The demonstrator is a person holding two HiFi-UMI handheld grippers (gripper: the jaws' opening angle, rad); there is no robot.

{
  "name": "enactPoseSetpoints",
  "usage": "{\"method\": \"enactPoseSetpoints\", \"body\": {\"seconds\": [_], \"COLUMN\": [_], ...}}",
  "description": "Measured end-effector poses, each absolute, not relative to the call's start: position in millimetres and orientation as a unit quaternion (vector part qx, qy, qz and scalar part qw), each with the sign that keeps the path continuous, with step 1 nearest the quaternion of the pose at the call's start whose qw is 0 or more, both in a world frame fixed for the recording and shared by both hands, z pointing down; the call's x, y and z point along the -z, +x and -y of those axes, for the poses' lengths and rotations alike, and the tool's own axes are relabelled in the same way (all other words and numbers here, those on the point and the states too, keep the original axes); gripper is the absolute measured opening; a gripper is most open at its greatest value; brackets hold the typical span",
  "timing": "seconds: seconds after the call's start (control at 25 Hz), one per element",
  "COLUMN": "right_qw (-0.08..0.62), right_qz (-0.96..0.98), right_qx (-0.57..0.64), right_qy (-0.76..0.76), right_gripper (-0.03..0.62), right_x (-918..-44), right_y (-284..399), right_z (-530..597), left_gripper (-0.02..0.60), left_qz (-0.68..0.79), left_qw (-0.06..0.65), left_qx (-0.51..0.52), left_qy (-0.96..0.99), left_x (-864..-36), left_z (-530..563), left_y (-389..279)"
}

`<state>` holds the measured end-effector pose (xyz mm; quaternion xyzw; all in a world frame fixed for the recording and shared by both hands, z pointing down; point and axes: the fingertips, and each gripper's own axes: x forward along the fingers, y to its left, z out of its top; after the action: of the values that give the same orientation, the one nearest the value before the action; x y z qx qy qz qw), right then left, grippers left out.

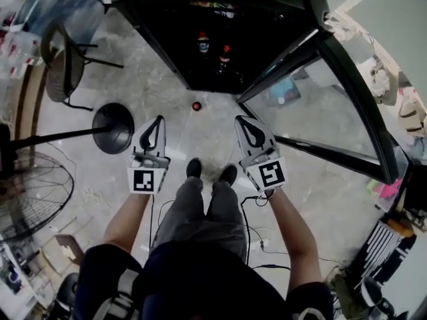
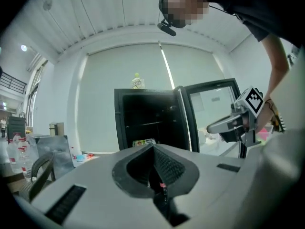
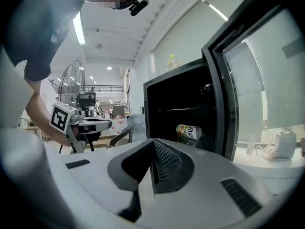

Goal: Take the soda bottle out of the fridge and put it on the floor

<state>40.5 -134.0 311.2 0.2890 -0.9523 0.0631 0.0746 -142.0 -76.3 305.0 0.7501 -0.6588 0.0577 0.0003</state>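
Observation:
The black fridge point(image 1: 157, 19) stands open, its glass door point(image 1: 333, 105) swung out to the right. Two bottles point(image 1: 203, 43) stand inside, deep in the dark. A small dark bottle with a red cap point(image 1: 196, 105) stands on the floor just before the fridge; its red cap point(image 2: 163, 184) shows through the left jaws' slot. A green-and-white labelled bottle point(image 3: 189, 131) lies on a fridge shelf. My left gripper point(image 1: 155, 135) and right gripper point(image 1: 250, 133) hover side by side above the floor, both shut and empty, short of the red-capped bottle.
The person's feet point(image 1: 210, 172) stand between the grippers. A round black stand base point(image 1: 112, 127) and a chair point(image 1: 63, 62) are to the left, a fan cage point(image 1: 33, 192) lower left. Cables point(image 1: 257, 245) trail on the floor. A bottle point(image 2: 137, 81) sits atop the fridge.

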Motion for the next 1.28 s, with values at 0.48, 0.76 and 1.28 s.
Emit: {"method": "enactPoseSetpoints", "body": {"seconds": [0.48,0.76,1.28], "right_qw": [0.056,0.028,0.035], "right_qz": [0.935,0.923,0.893], "right_qx": [-0.034,0.005,0.014], "right_qy": [0.349,0.385,0.448], "right_gripper": [0.018,0.018,0.018], "right_x": [-102,-38,5], "right_y": [79,86,105], "right_z": [111,107,86], "left_gripper": [0.023,0.023,0.023], "left_qz": [0.662,0.664,0.682], "left_qw": [-0.011,-0.024,-0.039], "left_qx": [-0.033,-0.013,-0.001], "left_qy": [0.748,0.747,0.731], "left_x": [-112,-51,6], "left_z": [49,51,30], "left_y": [-132,-134,-134]}}
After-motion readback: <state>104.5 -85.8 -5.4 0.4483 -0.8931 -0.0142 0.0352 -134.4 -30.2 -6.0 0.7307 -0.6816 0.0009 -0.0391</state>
